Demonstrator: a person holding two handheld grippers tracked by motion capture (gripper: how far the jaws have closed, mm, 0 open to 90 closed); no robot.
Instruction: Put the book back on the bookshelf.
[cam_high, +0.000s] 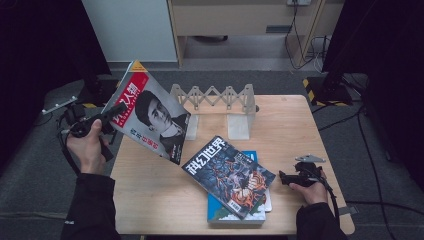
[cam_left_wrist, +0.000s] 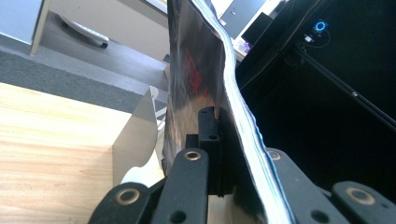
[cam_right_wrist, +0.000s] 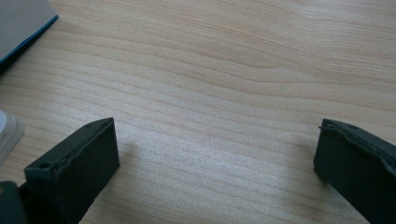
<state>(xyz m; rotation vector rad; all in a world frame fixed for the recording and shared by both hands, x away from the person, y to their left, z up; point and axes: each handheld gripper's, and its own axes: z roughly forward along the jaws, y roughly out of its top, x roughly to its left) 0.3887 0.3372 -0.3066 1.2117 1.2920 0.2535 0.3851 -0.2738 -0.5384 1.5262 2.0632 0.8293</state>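
My left gripper (cam_high: 114, 111) is shut on the left edge of a magazine with a red title band and a portrait cover (cam_high: 150, 113), held tilted in the air over the table's left side. Seen edge-on in the left gripper view, the magazine (cam_left_wrist: 205, 74) rises between the jaws of the left gripper (cam_left_wrist: 215, 140). A dark illustrated magazine (cam_high: 227, 175) lies on a blue-covered book (cam_high: 218, 210) at the table's front middle. My right gripper (cam_high: 283, 178) rests on the table to their right. Its jaws stand wide apart over bare wood in the right gripper view (cam_right_wrist: 215, 149).
A wooden accordion-style rack (cam_high: 215, 97) on two white blocks stands at the back of the light wooden table (cam_high: 150, 190). A corner of a book (cam_right_wrist: 21, 23) lies at the upper left of the right gripper view. Dark stands and cables surround the table.
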